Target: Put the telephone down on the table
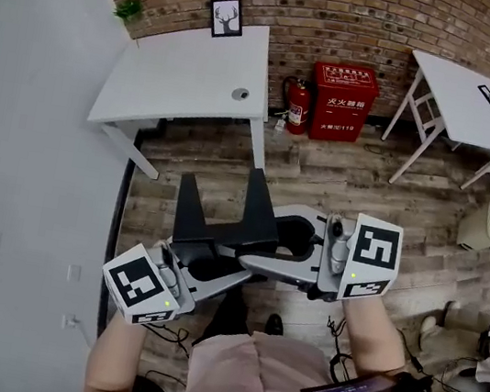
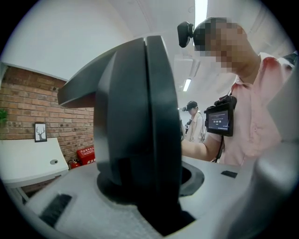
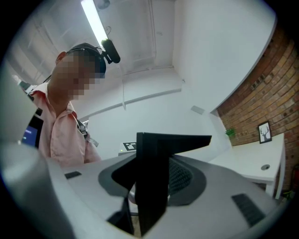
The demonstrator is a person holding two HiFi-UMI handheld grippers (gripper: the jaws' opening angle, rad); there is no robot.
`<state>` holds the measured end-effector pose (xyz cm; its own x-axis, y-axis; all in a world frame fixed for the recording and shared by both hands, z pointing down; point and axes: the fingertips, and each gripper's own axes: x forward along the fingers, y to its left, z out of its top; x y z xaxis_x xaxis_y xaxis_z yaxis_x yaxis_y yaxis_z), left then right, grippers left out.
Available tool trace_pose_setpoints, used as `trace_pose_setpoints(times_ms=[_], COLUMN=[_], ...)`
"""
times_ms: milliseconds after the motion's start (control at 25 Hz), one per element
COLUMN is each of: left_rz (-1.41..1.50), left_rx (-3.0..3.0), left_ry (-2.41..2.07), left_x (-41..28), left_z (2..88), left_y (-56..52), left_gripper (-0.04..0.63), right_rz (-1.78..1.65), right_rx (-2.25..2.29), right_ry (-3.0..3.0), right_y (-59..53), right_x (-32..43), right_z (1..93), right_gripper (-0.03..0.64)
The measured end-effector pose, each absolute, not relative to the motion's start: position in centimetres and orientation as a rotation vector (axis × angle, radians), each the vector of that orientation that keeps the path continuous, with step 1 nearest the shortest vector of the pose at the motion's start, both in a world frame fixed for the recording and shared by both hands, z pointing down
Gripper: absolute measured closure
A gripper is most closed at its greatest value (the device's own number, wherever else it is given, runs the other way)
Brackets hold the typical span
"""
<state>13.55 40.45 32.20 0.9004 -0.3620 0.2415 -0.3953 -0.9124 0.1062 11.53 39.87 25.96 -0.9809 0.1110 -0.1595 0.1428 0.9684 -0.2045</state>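
Plainly the black telephone (image 1: pixel 222 219) was in the air over the wooden floor (image 1: pixel 341 179), well short of the white table (image 1: pixel 181 77), so it had not yet been set down. The left gripper (image 1: pixel 227 273) was clamped on its near edge and the right gripper (image 1: pixel 285 244) was closed on its right side. Gripping it from two sides probably kept the angled, awkward body from tipping. The head view alone showed both grippers at once and the gap to the table. The left gripper view showed, close up, the dark body filling the space between its jaws. The right gripper view showed a thin upright panel, edge-on, standing between its jaws.
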Motion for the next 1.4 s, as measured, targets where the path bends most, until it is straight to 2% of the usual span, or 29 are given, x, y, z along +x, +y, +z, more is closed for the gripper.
trace_pose_setpoints(times_ms=[840, 1400], left_rz=[0.286, 0.249], left_rx=[2.878, 2.846], left_ry=[-0.403, -0.324], left_x=[-0.7, -3.0], left_z=[33.2, 34.3], left_y=[24.1, 19.0], left_gripper=[0.422, 0.422], right_rz=[-0.403, -0.462], right_rx=[0.011, -0.072], right_ry=[2.986, 3.002], right_y=[22.9, 17.4], right_x=[-2.8, -5.2], right_z=[26.8, 28.0], right_gripper=[0.448, 0.448])
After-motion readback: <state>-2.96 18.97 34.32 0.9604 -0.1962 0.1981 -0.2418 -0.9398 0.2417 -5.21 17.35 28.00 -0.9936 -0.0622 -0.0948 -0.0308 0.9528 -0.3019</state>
